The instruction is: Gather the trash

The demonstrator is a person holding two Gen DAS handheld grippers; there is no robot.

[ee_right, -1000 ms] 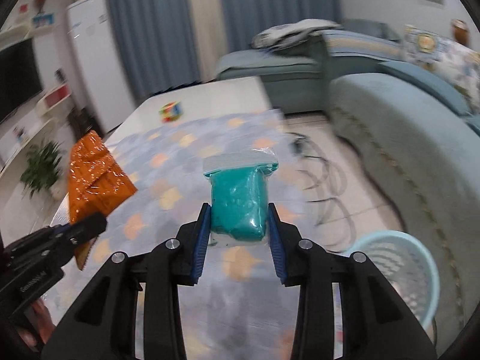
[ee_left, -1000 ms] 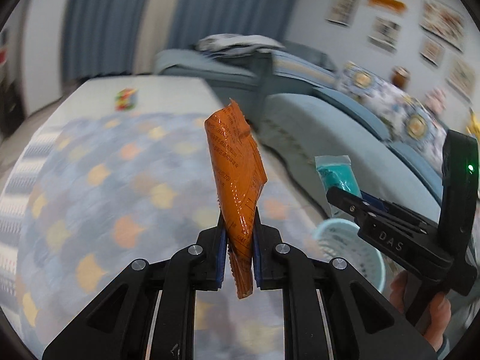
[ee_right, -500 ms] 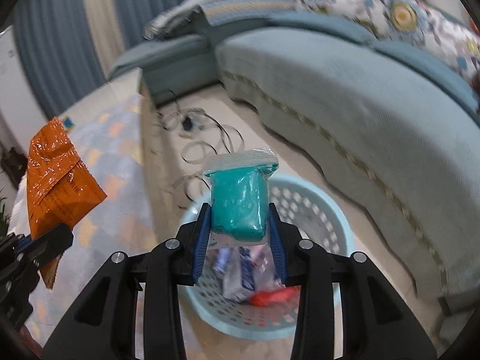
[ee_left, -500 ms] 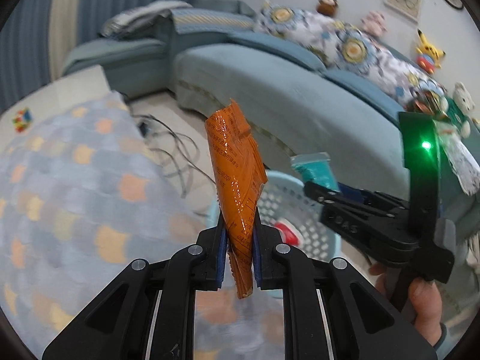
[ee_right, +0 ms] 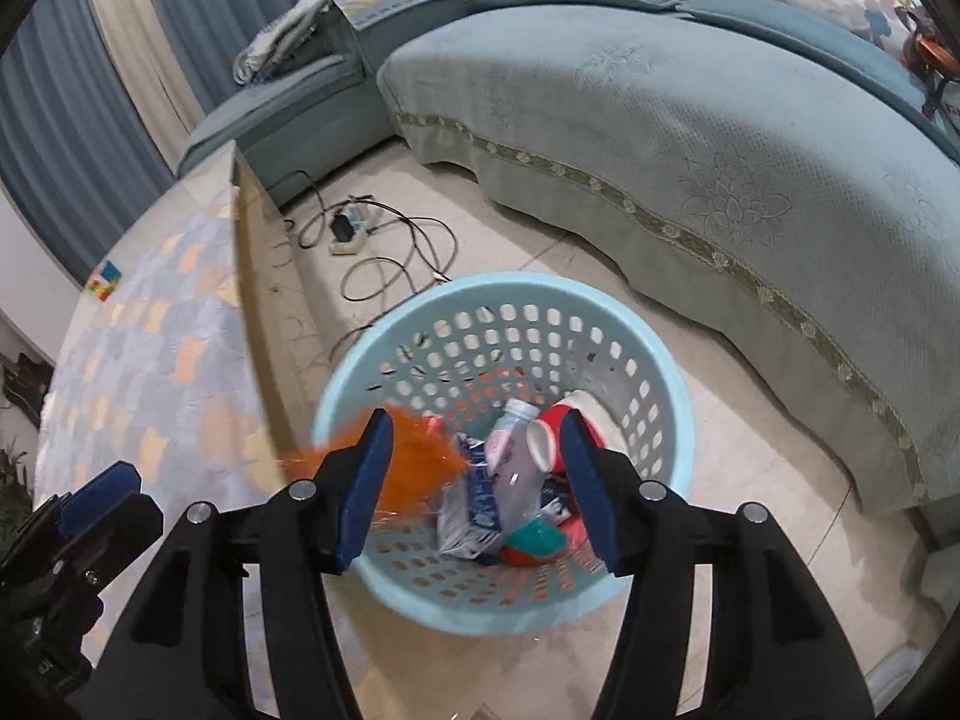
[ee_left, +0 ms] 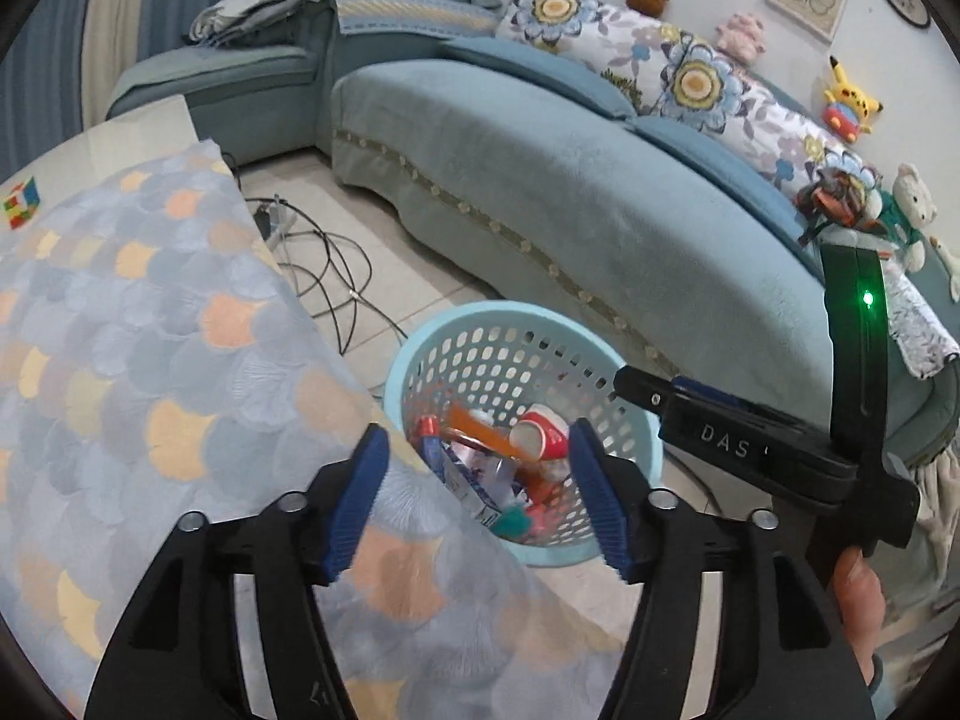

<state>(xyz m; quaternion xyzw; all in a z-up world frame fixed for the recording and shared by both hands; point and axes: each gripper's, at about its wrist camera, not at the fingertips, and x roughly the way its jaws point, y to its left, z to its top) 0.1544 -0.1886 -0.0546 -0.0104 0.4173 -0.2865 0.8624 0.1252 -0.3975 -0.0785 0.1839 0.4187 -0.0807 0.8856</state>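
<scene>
A light blue plastic basket (ee_left: 516,313) (ee_right: 663,360) stands on the floor, right below both grippers. My left gripper (ee_left: 480,468) is open, its jaws still opening, with nothing between them. An orange wrapper (ee_left: 480,429) (ee_right: 414,456) is dropping into the basket, blurred in the right wrist view. My right gripper (ee_right: 477,450) (ee_left: 660,399) is open too, jaws still opening and empty. A teal bag (ee_right: 534,537) (ee_left: 513,519) lies in the basket beside a clear bottle (ee_right: 510,480), a red cup (ee_left: 540,435) and other wrappers. The left gripper (ee_right: 102,498) shows at the lower left of the right wrist view.
A table under a scale-patterned cloth (ee_left: 150,360) stands just left of the basket, with a colour cube (ee_left: 21,204) on its far part. A blue-green sofa (ee_left: 600,210) curves behind the basket. Black cables and a power strip (ee_right: 351,231) lie on the tiled floor.
Both grippers swung from over the table to above the basket and opened. The orange wrapper left the left gripper and the teal bag left the right; both now are in the basket.
</scene>
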